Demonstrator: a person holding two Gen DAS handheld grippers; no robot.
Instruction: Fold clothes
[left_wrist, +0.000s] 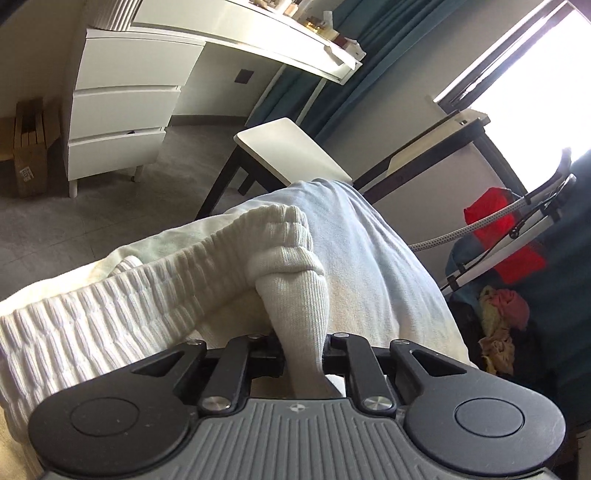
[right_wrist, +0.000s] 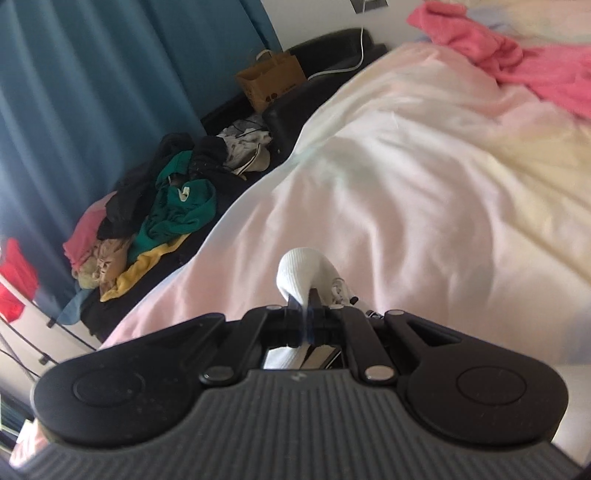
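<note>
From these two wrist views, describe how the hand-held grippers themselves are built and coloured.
Both look alike. The left hand-held gripper and right hand-held gripper each have a grey ribbed body with a small central emblem, two round black lobes with circular insets, and black linkage bars on silver pivot pins. No sleeve, hand or cable on them shows.

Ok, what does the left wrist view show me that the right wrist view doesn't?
Only the left wrist view shows the white ribbed garment spread out to the left, the white drawer unit, the small table and the bright window. Only the right wrist view shows the bed sheet, the pink garment at its far end, the heap of mixed clothes beside the bed and a brown paper bag. Both show a gripper shut on white ribbed fabric, left gripper, right gripper, plus teal curtains.
</note>
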